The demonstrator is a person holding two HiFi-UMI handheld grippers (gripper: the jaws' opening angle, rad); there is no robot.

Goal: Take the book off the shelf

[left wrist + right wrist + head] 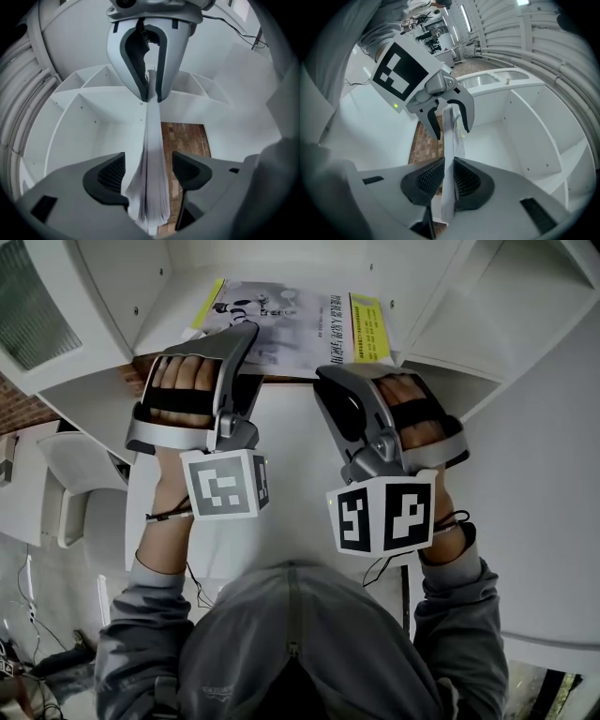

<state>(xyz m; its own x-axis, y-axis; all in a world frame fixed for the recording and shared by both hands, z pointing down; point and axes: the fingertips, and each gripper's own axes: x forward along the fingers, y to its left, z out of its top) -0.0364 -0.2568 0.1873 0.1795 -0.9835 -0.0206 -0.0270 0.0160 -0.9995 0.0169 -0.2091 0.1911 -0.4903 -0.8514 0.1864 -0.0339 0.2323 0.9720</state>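
White shelf compartments fill the background, with brown brick-pattern floor showing below. The right gripper has its ribbed pads pressed onto one edge of the book, pinching it. The left gripper meets the book from the opposite edge with its jaws spread wide. The fanned pages run between its pads without being clamped, and a clear gap shows at one pad. The book spans the two grippers, edge-on in both gripper views, with the floor visible beneath it. From the head view it lies cover up just beyond the jaws at the mouth of a compartment, with yellow strips at both ends of the cover. Whether it rests on a board there I cannot tell. A hand sits strapped in each gripper, the marker cubes toward the person's grey sleeves.
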